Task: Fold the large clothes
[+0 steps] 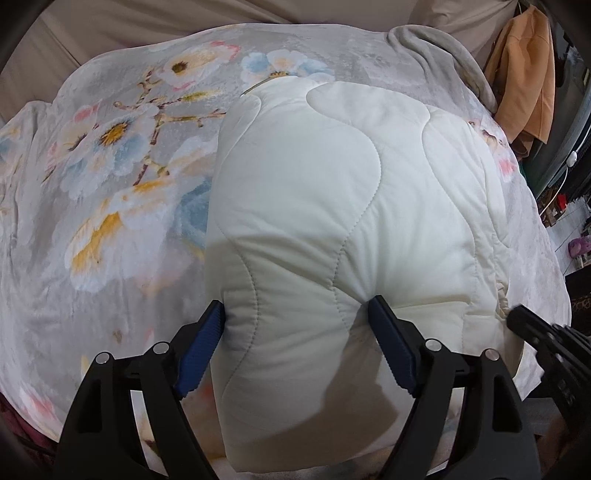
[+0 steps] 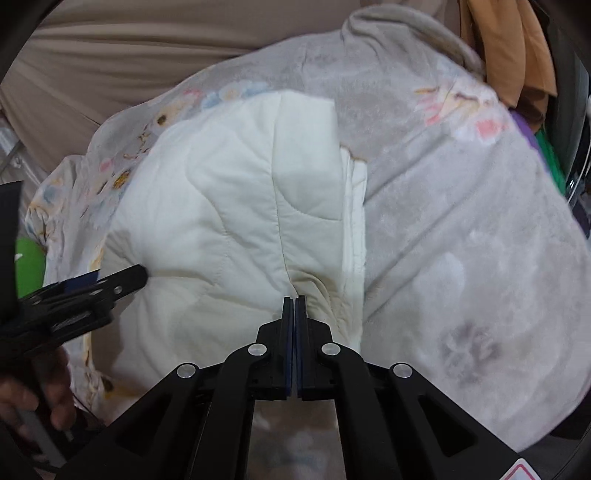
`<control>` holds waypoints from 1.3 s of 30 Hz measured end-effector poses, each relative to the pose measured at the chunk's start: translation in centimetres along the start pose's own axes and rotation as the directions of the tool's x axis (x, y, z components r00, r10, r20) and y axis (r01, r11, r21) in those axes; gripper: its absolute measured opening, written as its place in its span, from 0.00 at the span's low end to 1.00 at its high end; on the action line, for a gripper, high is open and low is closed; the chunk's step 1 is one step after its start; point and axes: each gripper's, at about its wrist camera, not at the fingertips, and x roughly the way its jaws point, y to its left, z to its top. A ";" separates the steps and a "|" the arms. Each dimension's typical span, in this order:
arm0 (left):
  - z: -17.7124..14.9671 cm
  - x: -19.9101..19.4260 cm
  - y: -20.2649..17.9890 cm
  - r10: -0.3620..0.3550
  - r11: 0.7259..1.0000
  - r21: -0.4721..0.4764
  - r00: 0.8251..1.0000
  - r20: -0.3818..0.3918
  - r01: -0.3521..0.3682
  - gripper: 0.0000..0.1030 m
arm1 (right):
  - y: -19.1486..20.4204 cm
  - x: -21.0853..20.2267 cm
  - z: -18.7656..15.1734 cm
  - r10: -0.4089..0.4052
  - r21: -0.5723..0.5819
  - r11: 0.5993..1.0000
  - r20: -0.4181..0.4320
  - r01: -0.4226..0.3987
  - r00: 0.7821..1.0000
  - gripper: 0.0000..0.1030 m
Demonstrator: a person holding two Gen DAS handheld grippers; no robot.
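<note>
Right now a cream quilted garment [image 1: 332, 206], puffy and stitched in wavy lines, lies folded into a thick bundle on a grey floral blanket [image 1: 110, 177] spread over the bed. The left gripper [image 1: 295, 314] straddles the bundle's near left corner with its jaws spread wide; its blue ribbed pads [image 1: 201, 354] stand on either side of the padded fabric, the left one at the bundle's outer edge and the right one dented into the top surface, so the cloth bulges between them, though whether they truly pinch it I cannot tell. The right gripper [image 2: 294, 299] has its jaws fully together with nothing visibly between the pads, its tips resting at a puckered crease on the garment's near right side, just beside the stacked folded edges. From the right wrist view the left gripper comes in from the left, and a hand [image 2: 33, 398] grips its handle below. Beyond the bed's far right corner hangs an orange cloth [image 1: 524, 74], and beige fabric [image 1: 110, 22] fills the background.
</note>
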 end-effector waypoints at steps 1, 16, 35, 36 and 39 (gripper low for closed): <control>-0.1 0.0 0.0 0.000 1.000 0.002 1.000 0.001 0.000 0.75 | 0.1 -0.4 -0.3 -0.002 -0.010 1.000 -0.007 0.002 1.000 0.00; 0.5 -3.9 3.1 -0.130 0.982 -0.131 0.991 0.043 0.134 0.85 | -2.2 -1.4 0.9 0.028 0.116 0.993 0.027 -0.031 0.999 0.42; 1.5 3.4 3.7 -0.178 0.964 -0.206 0.984 -0.022 0.170 0.96 | -5.6 9.1 0.7 0.346 0.400 0.872 -0.100 -0.281 0.933 0.80; 1.7 3.2 4.1 -0.182 0.962 -0.209 0.983 -0.021 0.173 0.96 | -5.6 9.2 0.7 0.353 0.402 0.869 -0.098 -0.287 0.931 0.81; 1.8 1.5 5.3 -0.150 0.964 -0.219 0.988 0.019 0.151 0.96 | -5.2 9.2 0.8 0.357 0.381 0.875 -0.096 -0.297 0.929 0.81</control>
